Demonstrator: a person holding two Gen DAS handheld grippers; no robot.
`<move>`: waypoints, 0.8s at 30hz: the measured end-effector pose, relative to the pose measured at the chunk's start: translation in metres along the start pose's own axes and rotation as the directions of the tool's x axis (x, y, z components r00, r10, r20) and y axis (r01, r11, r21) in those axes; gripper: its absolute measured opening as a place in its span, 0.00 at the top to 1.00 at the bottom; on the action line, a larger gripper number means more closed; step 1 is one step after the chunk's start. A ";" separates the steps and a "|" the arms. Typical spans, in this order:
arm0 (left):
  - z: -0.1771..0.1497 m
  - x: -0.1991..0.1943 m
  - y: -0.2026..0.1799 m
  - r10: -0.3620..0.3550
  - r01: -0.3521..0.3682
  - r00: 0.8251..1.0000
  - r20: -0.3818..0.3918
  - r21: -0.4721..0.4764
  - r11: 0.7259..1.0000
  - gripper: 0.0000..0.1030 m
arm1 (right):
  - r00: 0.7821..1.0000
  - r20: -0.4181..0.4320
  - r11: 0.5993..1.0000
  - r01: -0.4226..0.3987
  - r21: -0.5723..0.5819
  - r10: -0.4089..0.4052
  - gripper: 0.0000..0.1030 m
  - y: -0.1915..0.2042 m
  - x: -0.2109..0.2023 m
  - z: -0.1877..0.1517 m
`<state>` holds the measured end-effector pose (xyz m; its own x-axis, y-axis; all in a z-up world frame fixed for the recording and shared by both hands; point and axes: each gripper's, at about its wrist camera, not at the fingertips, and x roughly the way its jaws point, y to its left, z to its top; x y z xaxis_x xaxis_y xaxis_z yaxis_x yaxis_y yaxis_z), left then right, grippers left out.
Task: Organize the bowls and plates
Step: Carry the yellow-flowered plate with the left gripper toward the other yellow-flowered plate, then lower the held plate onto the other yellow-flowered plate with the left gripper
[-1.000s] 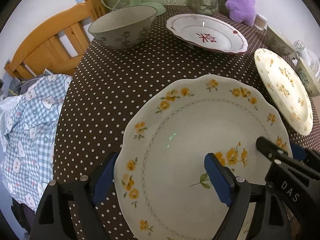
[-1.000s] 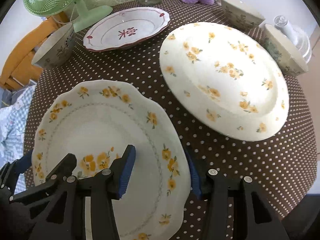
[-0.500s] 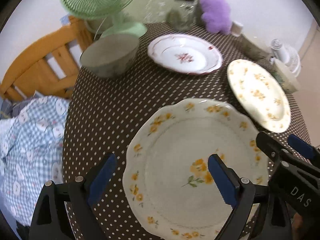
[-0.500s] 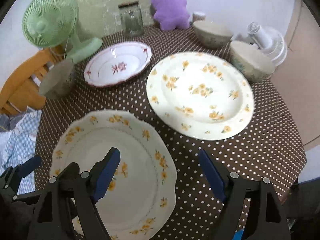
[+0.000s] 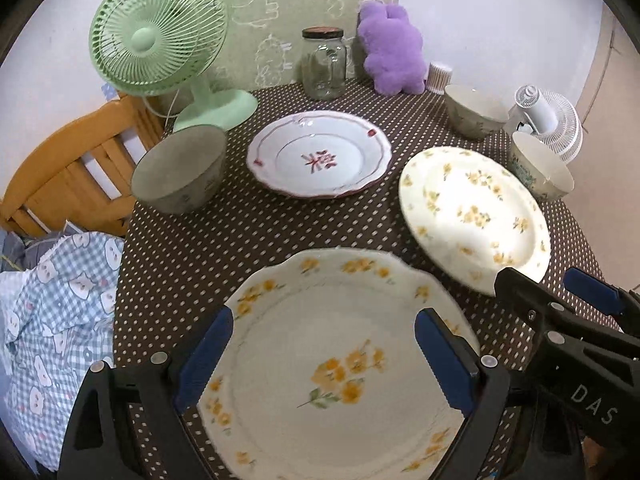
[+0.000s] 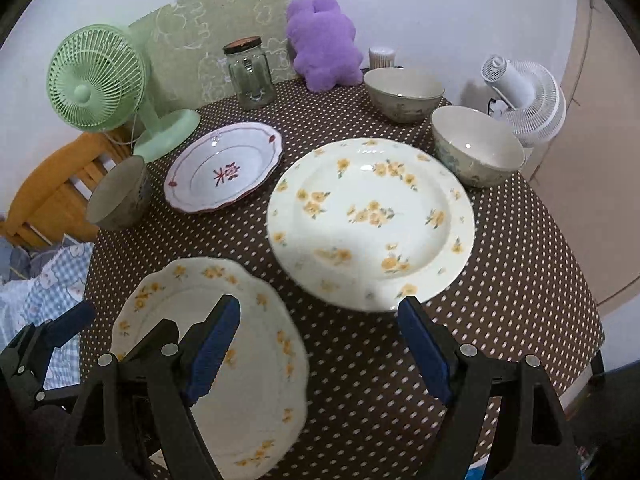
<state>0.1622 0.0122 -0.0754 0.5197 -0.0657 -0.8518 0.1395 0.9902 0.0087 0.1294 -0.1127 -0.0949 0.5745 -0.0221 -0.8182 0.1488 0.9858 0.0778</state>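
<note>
table: round, brown polka-dot cloth [image 6: 520, 280], pushed up against a white wall with a green doodled board behind it

landmark: the big round yellow-flower plate [image 6: 372, 220] [image 5: 472, 212], lying flat on the cloth

scalloped plate: the wavy-edged yellow-flower plate [image 5: 332, 360] [image 6: 208, 360] sits on the near edge, left of the round plate, small gap between them

red plate: red-trimmed plate [image 6: 224, 168] is behind-left of the round plate, with a grey bowl [image 6: 118, 194] further left by the table edge

other bowls: one bowl [image 6: 476, 148] just behind-right of the round plate, another bowl [image 6: 404, 92] further back

clutter: green fan [image 6: 100, 84], glass jar [image 6: 248, 72], purple plush [image 6: 324, 44] along the back; white fan [image 6: 524, 96] off to the right; wooden chair [image 5: 76, 160] and checked cloth [image 5: 52, 320] on the left

left gripper [image 5: 324, 356]: jaws spread wide, hovering over the scalloped plate, gripping nothing

right gripper [image 6: 320, 352]: also wide open and empty, over the gap between the two flower plates

vs a second ago: both grippers have pulled up and back (way more table in view now), and their jaws were straddling the scalloped plate's rim then, much closer to it; plates haven't shifted as far as I can tell
</note>
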 end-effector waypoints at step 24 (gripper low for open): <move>0.064 0.085 -0.092 0.086 -0.088 0.995 -0.044 -0.044 0.995 0.14 | 0.997 -0.080 1.000 0.001 0.013 0.000 0.19 -0.104 0.075 0.077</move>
<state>0.2475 -0.0922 -0.1151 0.4926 0.0255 -0.8699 0.0560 0.9966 0.0609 0.2191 -0.2300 -0.1203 0.5084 -0.0089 -0.8611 0.1604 0.9834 0.0845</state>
